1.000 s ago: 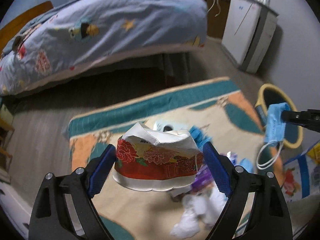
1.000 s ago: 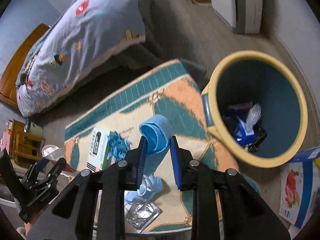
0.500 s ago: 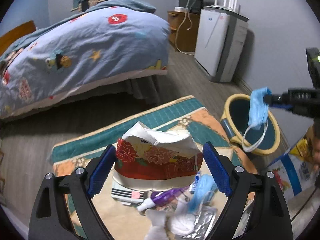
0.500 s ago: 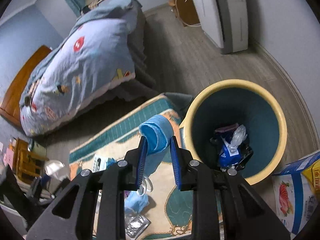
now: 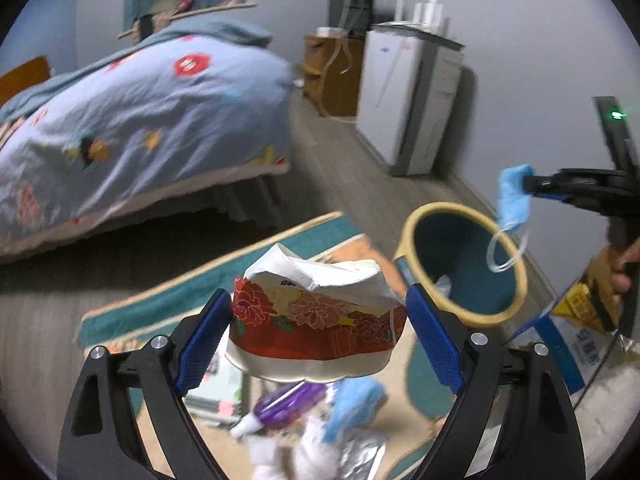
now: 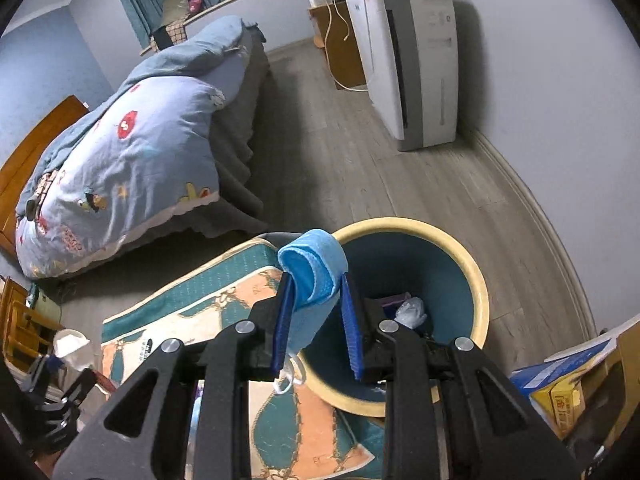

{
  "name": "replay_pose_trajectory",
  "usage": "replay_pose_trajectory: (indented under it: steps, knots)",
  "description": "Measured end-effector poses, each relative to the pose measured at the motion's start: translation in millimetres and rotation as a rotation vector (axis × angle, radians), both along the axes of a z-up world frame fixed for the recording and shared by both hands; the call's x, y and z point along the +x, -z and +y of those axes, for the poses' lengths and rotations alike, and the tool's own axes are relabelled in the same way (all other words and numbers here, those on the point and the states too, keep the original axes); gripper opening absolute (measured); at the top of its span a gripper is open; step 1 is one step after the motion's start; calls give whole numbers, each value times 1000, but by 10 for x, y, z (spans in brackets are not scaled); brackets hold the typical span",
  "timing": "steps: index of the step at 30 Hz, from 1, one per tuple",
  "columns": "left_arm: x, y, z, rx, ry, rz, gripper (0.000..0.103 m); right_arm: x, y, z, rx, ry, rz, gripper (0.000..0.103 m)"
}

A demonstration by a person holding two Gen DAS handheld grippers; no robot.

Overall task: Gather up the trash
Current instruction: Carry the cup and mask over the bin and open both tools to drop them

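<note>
My left gripper [image 5: 320,316] is shut on a crushed paper cup [image 5: 316,328] with a red flower print, held up over the rug. My right gripper [image 6: 316,282] is shut on a folded blue face mask [image 6: 312,268]. The mask's white ear loops [image 6: 290,380] dangle below. Its fingertips hover above the near left rim of the yellow bin [image 6: 476,280], which has a teal inside and some trash at the bottom. The left wrist view shows that mask [image 5: 514,196] hanging from the right gripper [image 5: 532,184] over the bin [image 5: 408,240].
Below the cup, loose trash lies on the teal and orange rug [image 5: 304,236]: a purple tube [image 5: 280,404], another blue mask [image 5: 352,404], white tissue and a foil packet. A bed [image 5: 140,132] fills the left, a white appliance [image 6: 416,64] stands by the wall, and boxes [image 6: 560,392] sit right of the bin.
Both grippers rose and travelled toward the bin with their loads. The mask moved from above the rug to above the bin's rim. Neither grip changed.
</note>
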State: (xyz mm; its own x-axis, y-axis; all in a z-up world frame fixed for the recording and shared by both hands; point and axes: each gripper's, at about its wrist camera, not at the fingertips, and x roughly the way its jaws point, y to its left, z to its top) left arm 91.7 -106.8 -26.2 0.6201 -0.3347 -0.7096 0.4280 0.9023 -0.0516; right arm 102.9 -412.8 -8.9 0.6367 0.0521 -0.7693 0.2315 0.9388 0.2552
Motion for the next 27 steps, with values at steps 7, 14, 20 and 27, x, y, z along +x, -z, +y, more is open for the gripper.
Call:
replay_pose_trajectory:
  steps: [7, 14, 20, 27]
  knots:
    - [92, -45, -619, -22, 124, 10, 88, 107, 163, -272, -33, 26, 9, 24]
    - [231, 39, -1181, -41, 216, 60, 88, 172, 580, -690, -5, 158, 128, 24]
    - [376, 264, -1533, -17, 240, 116, 88, 244, 796, -758, 52, 191, 188, 24]
    - [460, 529, -1864, 26, 277, 150, 88, 283, 809, -783, 49, 228, 196, 24]
